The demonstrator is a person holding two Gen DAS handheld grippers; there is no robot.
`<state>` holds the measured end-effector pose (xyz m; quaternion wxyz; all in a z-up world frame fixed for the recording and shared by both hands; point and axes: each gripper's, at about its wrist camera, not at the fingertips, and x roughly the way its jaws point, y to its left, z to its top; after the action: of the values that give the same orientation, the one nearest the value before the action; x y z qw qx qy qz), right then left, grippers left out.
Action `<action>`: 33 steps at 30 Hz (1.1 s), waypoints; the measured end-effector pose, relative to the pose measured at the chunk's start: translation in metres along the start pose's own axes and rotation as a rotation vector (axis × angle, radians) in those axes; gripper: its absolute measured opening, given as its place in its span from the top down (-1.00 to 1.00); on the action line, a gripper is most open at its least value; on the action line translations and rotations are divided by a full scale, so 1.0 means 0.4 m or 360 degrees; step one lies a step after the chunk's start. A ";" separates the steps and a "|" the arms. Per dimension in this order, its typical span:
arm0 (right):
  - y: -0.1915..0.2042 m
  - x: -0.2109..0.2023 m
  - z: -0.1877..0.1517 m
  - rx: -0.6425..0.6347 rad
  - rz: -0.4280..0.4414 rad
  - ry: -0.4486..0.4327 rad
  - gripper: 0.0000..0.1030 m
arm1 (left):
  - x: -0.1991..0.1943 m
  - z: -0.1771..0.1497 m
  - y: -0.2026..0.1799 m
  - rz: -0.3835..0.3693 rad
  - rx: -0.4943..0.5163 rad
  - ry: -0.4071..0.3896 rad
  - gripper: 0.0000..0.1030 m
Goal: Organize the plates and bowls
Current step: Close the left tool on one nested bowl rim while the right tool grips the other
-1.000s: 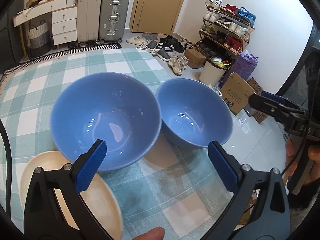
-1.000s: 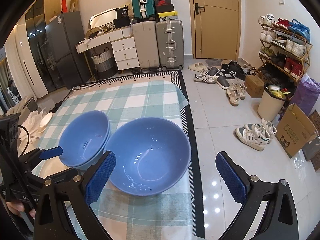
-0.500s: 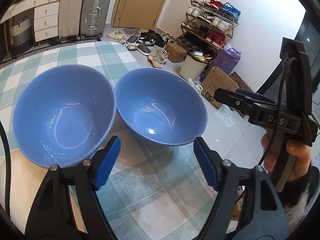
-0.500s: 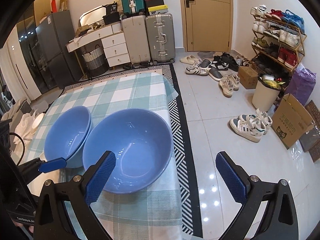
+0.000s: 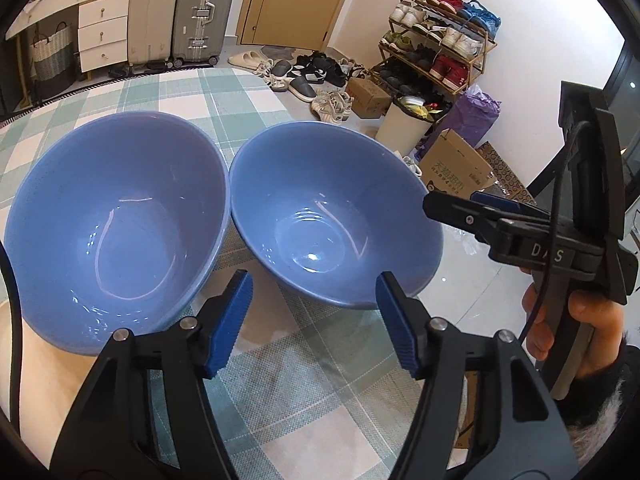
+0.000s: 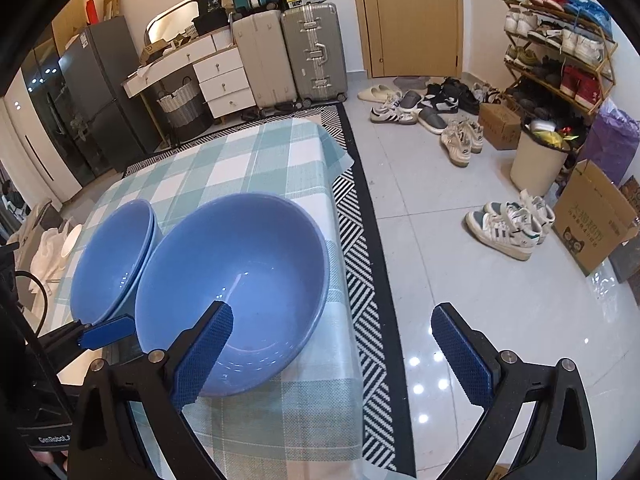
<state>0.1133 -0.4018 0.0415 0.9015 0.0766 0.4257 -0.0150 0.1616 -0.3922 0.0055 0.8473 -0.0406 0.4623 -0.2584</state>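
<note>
Two blue bowl piles stand side by side on the checked tablecloth (image 5: pixel 320 412). The left one (image 5: pixel 116 224) is a stack of two bowls, seen also in the right wrist view (image 6: pixel 114 260). The single blue bowl (image 5: pixel 332 220) stands by the table's right edge (image 6: pixel 240 292). My left gripper (image 5: pixel 316 320) is open and empty, just short of the single bowl's near rim. My right gripper (image 6: pixel 332 356) is open and empty, its left finger over that bowl's near rim, its right finger out over the floor. It shows in the left wrist view (image 5: pixel 532 236).
A cream plate (image 5: pixel 28 364) lies partly under the left stack at the near left. The table edge drops to a striped rug (image 6: pixel 364 280) and tiled floor with shoes, a cardboard box (image 6: pixel 592 216) and a bin (image 6: pixel 536 160). Suitcases and drawers stand at the back.
My left gripper has narrowed its opening and come closer to the single bowl. My right gripper has moved in over that bowl's rim, still wide open. The bowls have not moved.
</note>
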 end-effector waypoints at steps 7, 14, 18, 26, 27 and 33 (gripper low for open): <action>-0.005 0.062 0.007 0.0046 0.0057 0.0072 -0.45 | 0.029 0.010 0.007 0.0018 0.0002 -0.0001 -0.08; 0.010 0.084 0.004 0.0050 0.0087 0.0069 -0.05 | 0.031 0.018 0.014 0.0018 -0.0002 -0.0008 0.00; 0.016 0.079 0.001 0.0067 0.0086 0.0033 0.12 | 0.036 0.022 0.018 0.0021 0.0003 0.0004 0.11; 0.037 0.072 0.000 0.0016 0.0064 -0.0005 0.35 | 0.051 0.025 0.021 0.0040 0.0012 -0.0004 0.19; 0.039 0.071 -0.001 0.0007 0.0051 -0.0008 0.36 | 0.053 0.026 0.022 0.0041 0.0017 -0.0007 0.19; 0.047 0.067 -0.010 -0.0017 0.0026 -0.0011 0.38 | 0.036 0.015 0.014 0.0047 0.0036 -0.0012 0.21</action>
<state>0.1289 -0.3815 0.0206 0.9035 0.0752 0.4219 -0.0055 0.1751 -0.3954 -0.0037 0.8532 -0.0252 0.4567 -0.2508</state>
